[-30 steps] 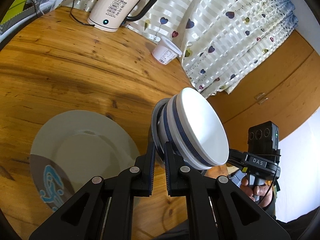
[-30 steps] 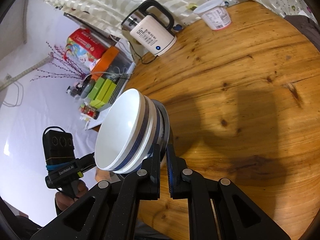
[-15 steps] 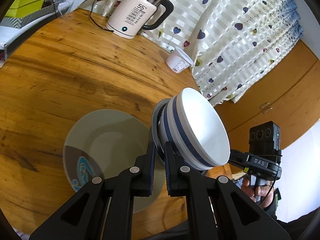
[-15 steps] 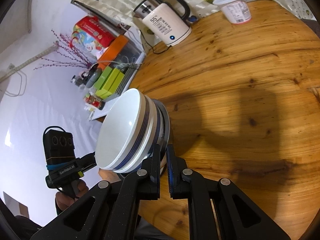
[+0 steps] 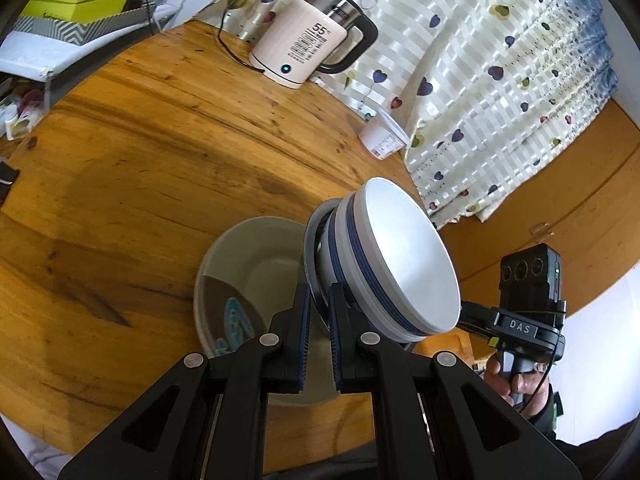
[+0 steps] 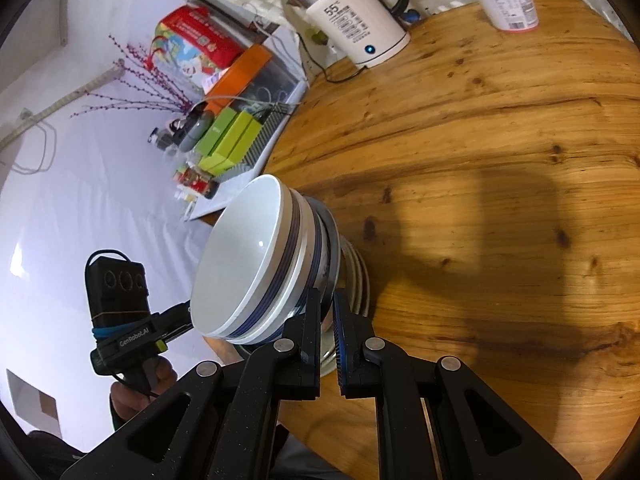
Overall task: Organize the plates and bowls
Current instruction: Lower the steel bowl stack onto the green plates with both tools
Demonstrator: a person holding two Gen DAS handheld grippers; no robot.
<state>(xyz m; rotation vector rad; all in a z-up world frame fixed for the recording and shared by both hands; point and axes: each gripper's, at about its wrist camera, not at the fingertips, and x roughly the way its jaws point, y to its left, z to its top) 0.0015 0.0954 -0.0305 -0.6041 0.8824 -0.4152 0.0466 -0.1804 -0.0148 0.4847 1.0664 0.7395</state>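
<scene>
Stack of bowls (image 5: pixel 394 268), white with blue bands, tipped on its side in the centre of the left wrist frame, open mouth toward the right edge. Left gripper (image 5: pixel 318 308) clamped narrow on a dark rim (image 5: pixel 310 248) at the stack's base, one finger either side. Just left of and below the stack, a pale plate (image 5: pixel 244 264) with a blue motif, flat on the round wooden table (image 5: pixel 140 160). Kettle (image 5: pixel 308 52) in the upper middle, small white cup (image 5: pixel 380 140) near the curtain (image 5: pixel 500 80).

In the right wrist frame, same stack (image 6: pixel 256 264) at centre, mouth toward the left. Right gripper (image 6: pixel 327 312) closed narrow on the same dark rim (image 6: pixel 334 248). Ridged plate edge (image 6: pixel 360 280) just right of the stack. Kettle (image 6: pixel 356 20) and cup (image 6: pixel 508 4) along the top.
</scene>
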